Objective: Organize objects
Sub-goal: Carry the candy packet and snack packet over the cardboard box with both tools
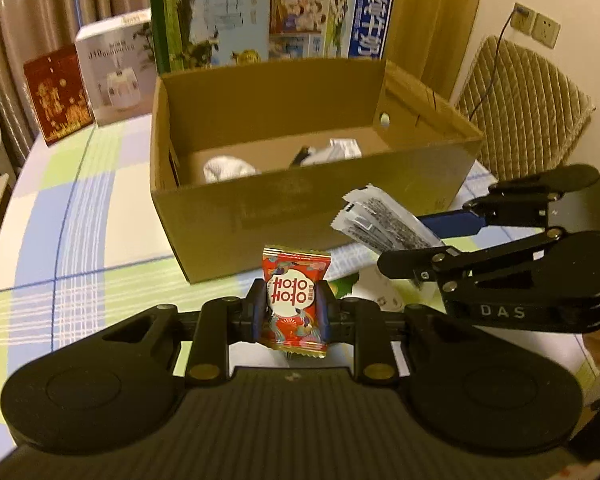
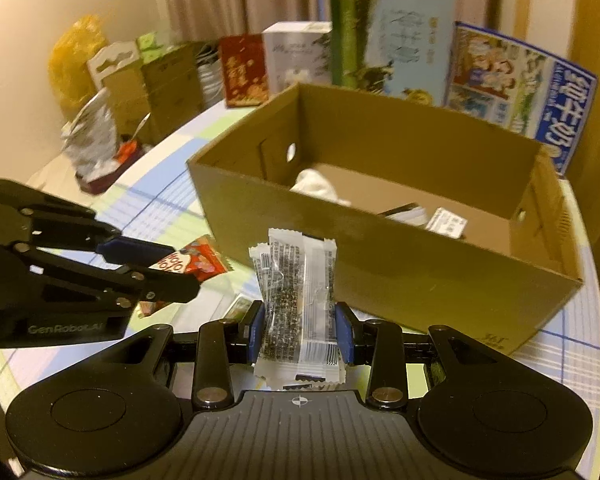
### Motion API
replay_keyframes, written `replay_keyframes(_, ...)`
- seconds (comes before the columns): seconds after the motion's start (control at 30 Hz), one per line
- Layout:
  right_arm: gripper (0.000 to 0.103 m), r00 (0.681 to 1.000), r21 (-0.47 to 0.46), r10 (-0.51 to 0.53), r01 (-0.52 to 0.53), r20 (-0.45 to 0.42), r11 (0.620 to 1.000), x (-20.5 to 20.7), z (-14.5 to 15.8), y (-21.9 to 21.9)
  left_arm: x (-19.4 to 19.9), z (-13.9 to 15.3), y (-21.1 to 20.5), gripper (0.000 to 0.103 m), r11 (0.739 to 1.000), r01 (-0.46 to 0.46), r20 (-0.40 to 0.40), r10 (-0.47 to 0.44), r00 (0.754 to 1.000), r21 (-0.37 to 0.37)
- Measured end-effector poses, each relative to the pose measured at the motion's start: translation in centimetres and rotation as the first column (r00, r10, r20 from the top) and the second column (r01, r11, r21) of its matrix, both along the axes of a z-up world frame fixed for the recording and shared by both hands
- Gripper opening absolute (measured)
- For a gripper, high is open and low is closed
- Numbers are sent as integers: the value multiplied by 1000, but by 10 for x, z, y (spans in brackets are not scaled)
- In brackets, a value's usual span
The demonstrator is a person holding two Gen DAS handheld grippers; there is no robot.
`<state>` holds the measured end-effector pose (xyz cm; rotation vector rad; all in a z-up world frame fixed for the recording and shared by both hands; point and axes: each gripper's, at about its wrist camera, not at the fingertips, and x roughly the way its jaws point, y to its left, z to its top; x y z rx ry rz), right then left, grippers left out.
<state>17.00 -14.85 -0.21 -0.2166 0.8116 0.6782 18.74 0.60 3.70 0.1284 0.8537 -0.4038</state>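
A: What's biggest here?

B: The table [image 1: 60,208], under a checked cloth of blue, green and white. On it stands an open cardboard box [image 1: 292,216], with printed cartons [image 1: 332,20] upright behind its far wall.

A: Anything inside the box?

B: A crumpled white thing [image 1: 226,168] lies on the floor at one end, and a white packet [image 1: 340,150] with something dark beside it at the other. I can't tell what the dark thing is.

A: And the grippers?

B: Both are held in front of the box's near wall, side by side. The left gripper [image 1: 290,308] has its jaws drawn close on a red sweet [image 1: 294,300], which stands upright between the pads. The right gripper [image 2: 300,324] is clamped likewise on a few clear sachets [image 2: 298,300] with dark print, bunched together and upright.

A: Are those over the box?

B: No. Both loads sit short of the rim, outside it, above the cloth. A small wrapper [image 1: 388,300] lies on the table below them.
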Motion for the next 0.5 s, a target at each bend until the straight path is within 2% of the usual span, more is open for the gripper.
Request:
replay_keyframes(0.2, 34, 997, 43, -76, 75, 16, 996, 1, 11, -14, 0, 9, -2, 21, 1000, -20, 31, 21, 999, -19)
replay_keyframes(0.5, 34, 994, 77, -107, 104, 36, 992, 3, 16, -22, 0, 11, -4, 21, 999, -36, 55, 37, 998, -30)
